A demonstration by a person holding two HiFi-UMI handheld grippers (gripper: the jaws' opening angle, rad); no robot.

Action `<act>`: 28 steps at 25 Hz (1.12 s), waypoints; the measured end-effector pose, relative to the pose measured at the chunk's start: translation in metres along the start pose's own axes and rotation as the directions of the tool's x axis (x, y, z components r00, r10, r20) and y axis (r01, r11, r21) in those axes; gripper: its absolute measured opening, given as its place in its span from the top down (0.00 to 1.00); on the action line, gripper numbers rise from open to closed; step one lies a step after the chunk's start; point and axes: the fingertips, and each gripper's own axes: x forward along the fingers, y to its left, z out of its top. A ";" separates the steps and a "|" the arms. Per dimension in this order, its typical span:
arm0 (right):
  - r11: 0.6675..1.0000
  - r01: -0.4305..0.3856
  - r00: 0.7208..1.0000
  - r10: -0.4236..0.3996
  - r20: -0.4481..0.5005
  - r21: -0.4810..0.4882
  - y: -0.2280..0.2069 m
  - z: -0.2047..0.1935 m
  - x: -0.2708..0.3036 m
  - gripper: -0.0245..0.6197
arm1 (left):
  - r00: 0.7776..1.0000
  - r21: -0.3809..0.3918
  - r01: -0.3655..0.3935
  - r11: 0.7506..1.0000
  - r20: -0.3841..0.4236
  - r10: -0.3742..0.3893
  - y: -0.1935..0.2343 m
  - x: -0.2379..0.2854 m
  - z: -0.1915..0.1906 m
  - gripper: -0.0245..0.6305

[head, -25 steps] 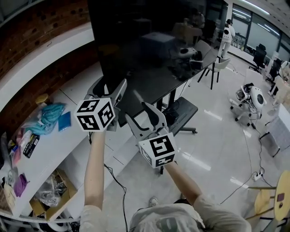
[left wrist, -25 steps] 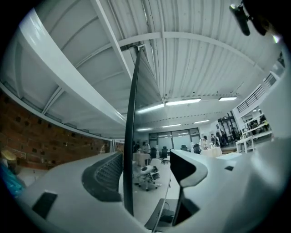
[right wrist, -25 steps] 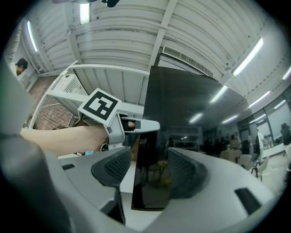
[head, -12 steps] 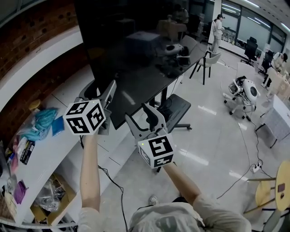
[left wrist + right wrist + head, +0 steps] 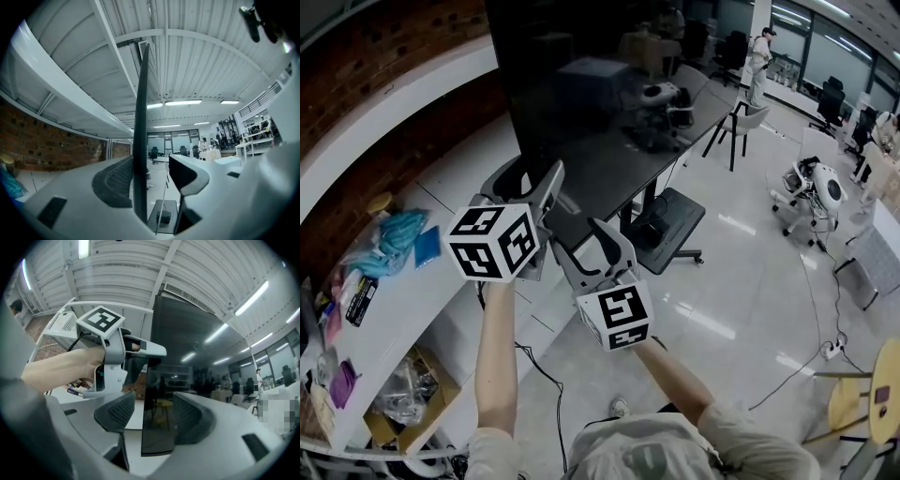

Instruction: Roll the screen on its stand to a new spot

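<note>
left claw (image 5: 151, 174): just been closing round screen (image 5: 581, 84) edge, not pinching yet | right claw (image 5: 149, 409): apart, bottom corner inside | risk: loose hold slipping, hard tug tipping screen toward 6 o'clock

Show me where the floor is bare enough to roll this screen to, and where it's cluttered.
Bare: the glossy floor between the stand base, the white wheeled machine and the power strip near the stool. Crowded: the white counter on the left, which holds a blue cloth and packets.
</note>
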 end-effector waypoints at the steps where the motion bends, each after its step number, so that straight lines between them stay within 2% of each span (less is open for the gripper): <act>1: 1.000 0.004 1.000 -0.004 -0.003 0.001 0.002 -0.002 0.002 0.58 | 1.000 0.011 0.009 1.000 0.004 -0.009 -0.006 -0.001 0.000 0.59; 4: 1.000 0.021 1.000 -0.021 -0.016 -0.007 0.001 -0.009 0.001 0.58 | 0.999 0.043 0.039 0.998 0.017 -0.039 -0.026 -0.003 0.002 0.68; 6: 0.999 0.035 0.999 -0.036 -0.020 -0.012 -0.003 -0.012 -0.002 0.58 | 0.998 0.096 0.057 0.994 0.012 -0.058 -0.045 -0.002 0.002 0.75; 9: 0.993 0.109 0.994 -0.109 0.001 -0.037 -0.017 -0.011 -0.011 0.58 | 0.995 0.146 0.094 0.985 0.001 -0.095 -0.076 0.004 0.001 0.73; 13: 0.963 0.259 0.966 -0.257 0.039 -0.074 -0.052 -0.012 -0.027 0.58 | 0.991 0.112 0.117 0.987 0.045 -0.122 -0.108 0.016 0.000 0.72; 17: 0.940 0.332 0.943 -0.332 0.017 -0.075 -0.086 -0.021 -0.040 0.58 | 0.984 0.096 0.163 0.982 0.060 -0.169 -0.138 0.029 -0.001 0.72; 19: 0.936 0.349 0.937 -0.349 0.010 -0.052 -0.103 -0.022 -0.046 0.58 | 0.981 0.103 0.167 0.981 0.077 -0.176 -0.150 0.034 0.002 0.70; 21: 0.934 0.356 0.934 -0.357 -0.004 -0.027 -0.120 -0.025 -0.053 0.58 | 0.977 0.089 0.171 0.981 0.113 -0.180 -0.161 0.038 0.009 0.62; 23: 0.941 0.339 0.940 -0.339 -0.025 -0.024 -0.132 -0.028 -0.055 0.58 | 0.975 0.074 0.184 0.980 0.113 -0.192 -0.170 0.046 0.013 0.57; 25: 0.953 0.302 0.952 -0.302 -0.048 -0.025 -0.139 -0.033 -0.053 0.58 | 0.981 0.104 0.171 0.980 0.080 -0.179 -0.175 0.061 0.012 0.56; 28: 0.962 0.273 0.960 -0.274 -0.053 -0.011 -0.142 -0.038 -0.051 0.58 | 0.993 0.171 0.101 0.980 0.046 -0.111 -0.172 0.083 0.007 0.56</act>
